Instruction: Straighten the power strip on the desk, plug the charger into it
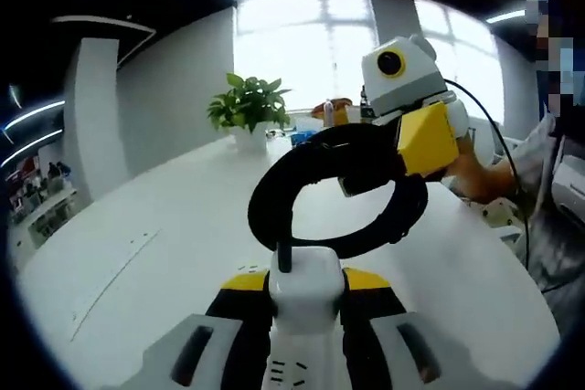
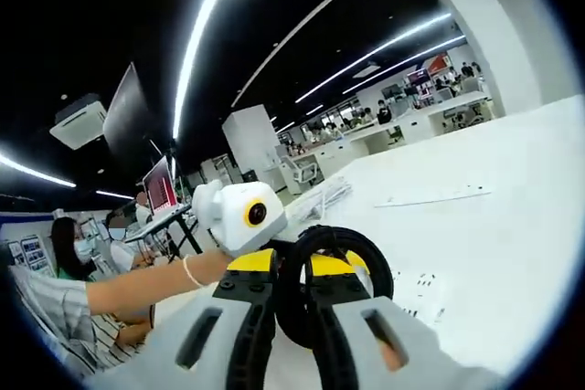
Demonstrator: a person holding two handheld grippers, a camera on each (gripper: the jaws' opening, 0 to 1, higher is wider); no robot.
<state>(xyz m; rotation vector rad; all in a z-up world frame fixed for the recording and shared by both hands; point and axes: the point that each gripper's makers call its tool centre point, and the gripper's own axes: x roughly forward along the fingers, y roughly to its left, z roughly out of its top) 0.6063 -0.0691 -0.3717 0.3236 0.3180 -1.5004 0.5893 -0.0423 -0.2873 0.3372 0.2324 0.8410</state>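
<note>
Low in the left gripper view, the left tongs (image 1: 306, 317) are closed on the white charger (image 1: 304, 291), whose black coiled cable (image 1: 274, 191) loops up mid-frame. The right tongs (image 1: 416, 148) enter from the upper right, pinching that coil. In the right gripper view, the right tongs (image 2: 291, 303) sit closed around the cable (image 2: 377, 264) at bottom centre. Best to free the coil first and keep the charger's prongs square. The power strip is not identifiable on the white tabletop (image 1: 137, 253); the prongs are hidden.
</note>
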